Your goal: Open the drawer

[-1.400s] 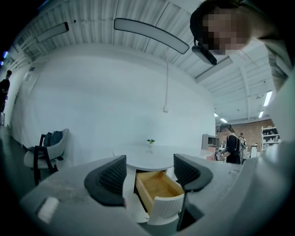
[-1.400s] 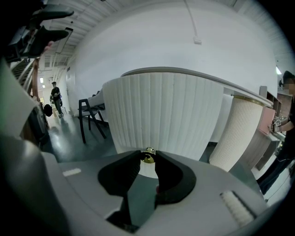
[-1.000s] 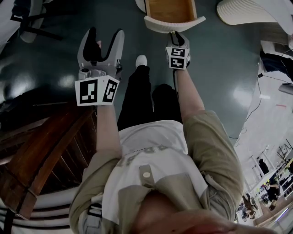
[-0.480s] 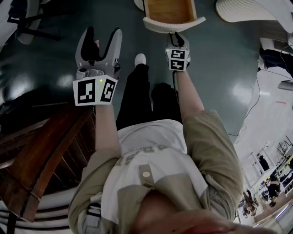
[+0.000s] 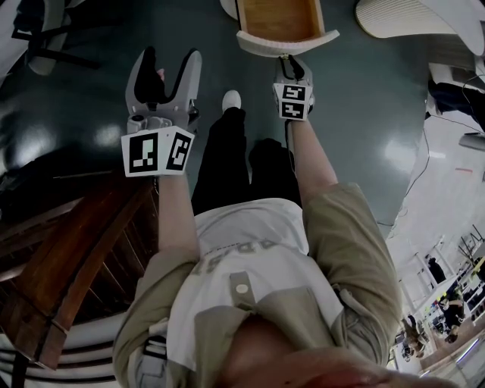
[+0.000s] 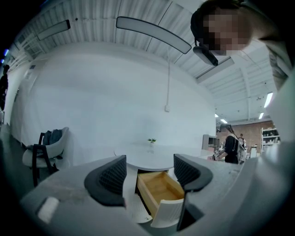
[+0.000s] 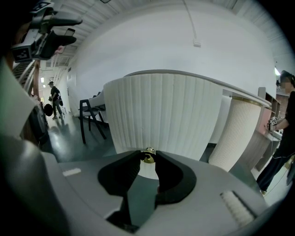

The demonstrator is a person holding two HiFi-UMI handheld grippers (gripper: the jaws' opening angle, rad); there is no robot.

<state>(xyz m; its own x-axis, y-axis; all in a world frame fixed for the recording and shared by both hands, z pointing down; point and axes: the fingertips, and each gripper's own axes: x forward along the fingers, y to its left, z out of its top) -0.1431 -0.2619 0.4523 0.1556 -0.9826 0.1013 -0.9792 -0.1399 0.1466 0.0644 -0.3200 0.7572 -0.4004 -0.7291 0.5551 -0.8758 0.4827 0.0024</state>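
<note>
Head view: the drawer [image 5: 282, 19] stands pulled out, its wooden inside showing. The right gripper [image 5: 292, 67] meets its white front; the left gripper [image 5: 173, 64] hangs well aside. Left gripper view: jaws wide apart, empty. Right gripper view: jaws clamped on the drawer's brass knob [image 7: 148, 156].

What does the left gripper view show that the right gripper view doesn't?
Only the left gripper view shows the wooden inside of the drawer, a little plant on the table, and the left gripper, open and empty. Only the right gripper view shows the gold knob, pinched by the right gripper. Both show the drawer's white ribbed front.
</note>
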